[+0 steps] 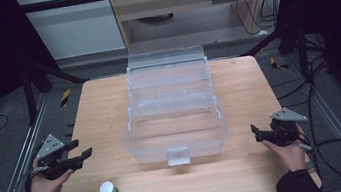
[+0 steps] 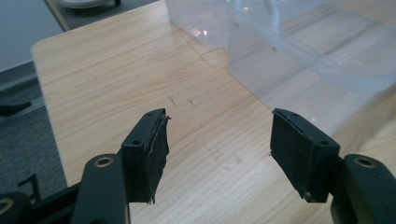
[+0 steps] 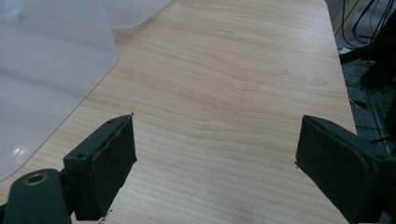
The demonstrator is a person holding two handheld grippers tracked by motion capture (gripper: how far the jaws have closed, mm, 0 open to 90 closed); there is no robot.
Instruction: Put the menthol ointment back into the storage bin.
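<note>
the wooden tabletop point(image 1: 104, 105) is carrying a large clear plastic storage box point(image 1: 175, 125), which is sitting at the middle with its lid point(image 1: 165, 59) swung back toward the far edge and its latch point(image 1: 177, 155) facing the near edge. the box is looking empty as far as the clear walls let me tell. the left gripper point(image 1: 80, 155) is hanging over the left edge, jaws spread and gripping nothing. the right gripper point(image 1: 257, 132) is hovering near the right edge, jaws also parted and empty. a small green jar with a white cap point(image 1: 108, 190) is standing upright near the near edge, toward the left corner, well apart from the box and closest to the left gripper. judging from this, nothing is being packed yet: the jar is waiting untouched, so picking it up and placing it in the box is all remaining.
</note>
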